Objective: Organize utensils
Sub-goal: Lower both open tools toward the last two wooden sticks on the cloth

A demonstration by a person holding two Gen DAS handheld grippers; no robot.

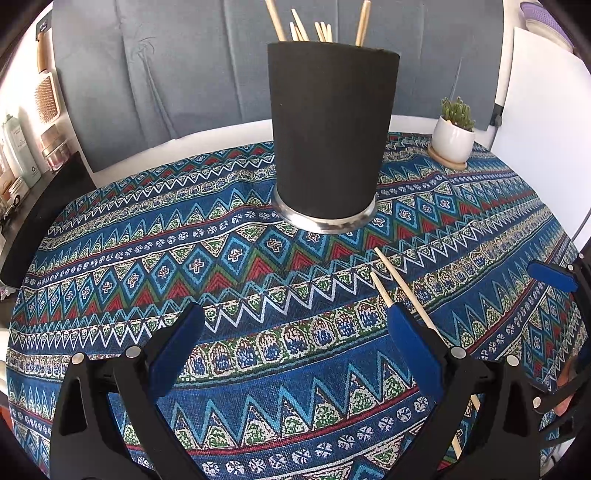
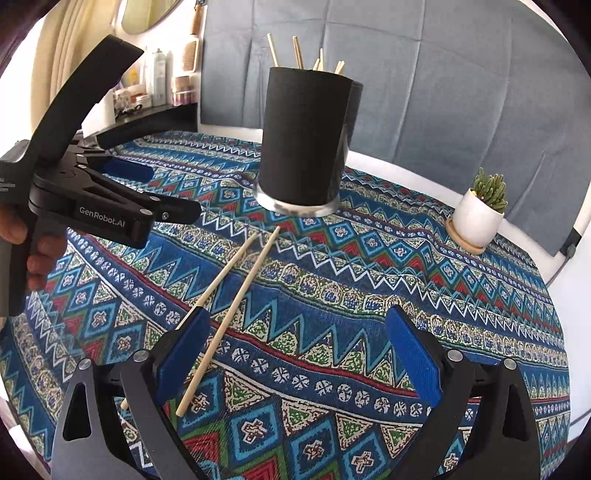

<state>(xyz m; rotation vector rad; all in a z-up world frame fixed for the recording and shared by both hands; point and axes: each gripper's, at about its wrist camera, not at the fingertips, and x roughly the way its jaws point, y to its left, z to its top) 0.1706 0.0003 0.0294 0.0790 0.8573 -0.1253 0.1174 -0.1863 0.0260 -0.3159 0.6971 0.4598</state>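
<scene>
My left gripper point(image 1: 295, 332) hangs over the patterned tablecloth point(image 1: 147, 258), jaws spread wide and gripping nothing. Ahead at centre I see the black utensil holder point(image 1: 330, 129), upright on its metal base, with wooden chopsticks point(image 1: 317, 29) standing in it. Two loose chopsticks point(image 2: 236, 295) lie side by side on the cloth between holder and grippers. My right gripper point(image 2: 299, 328) is equally wide and empty, its left finger just beside them. Far right sits a potted succulent point(image 2: 480, 210).

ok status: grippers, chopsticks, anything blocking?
Left gripper open, empty. Right gripper open, empty. Two chopsticks loose on cloth, short of black holder. Nothing in the way.
</scene>
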